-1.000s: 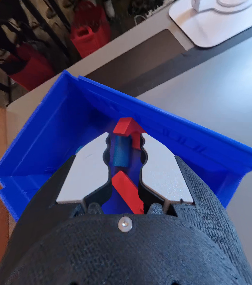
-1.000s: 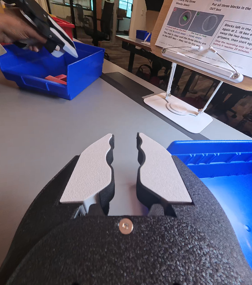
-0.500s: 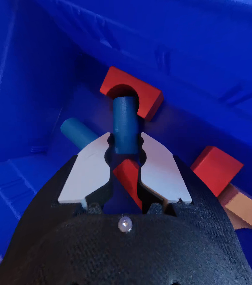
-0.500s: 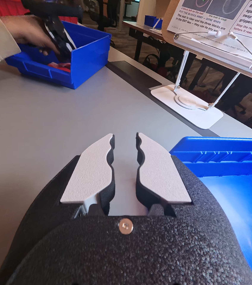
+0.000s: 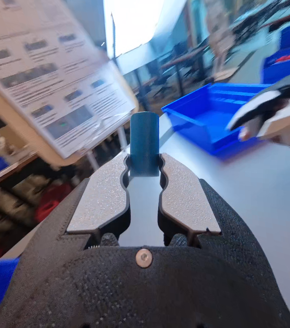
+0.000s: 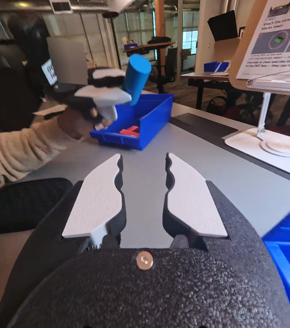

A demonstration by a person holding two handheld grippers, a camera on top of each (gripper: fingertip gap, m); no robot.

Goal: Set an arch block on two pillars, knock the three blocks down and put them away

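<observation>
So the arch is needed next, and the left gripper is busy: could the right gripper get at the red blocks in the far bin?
Probably yes: the right gripper is open and empty, and bare table lies between it and the open-topped bin holding the red blocks.

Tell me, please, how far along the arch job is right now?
Early. Nothing looks built: the grey table shows no standing blocks. In hand: the left gripper is shut on a blue cylinder, held in the air above the far bin, where red blocks lie. The right gripper is open and empty. Left: both pillars, the arch, knocking down, putting away.
</observation>
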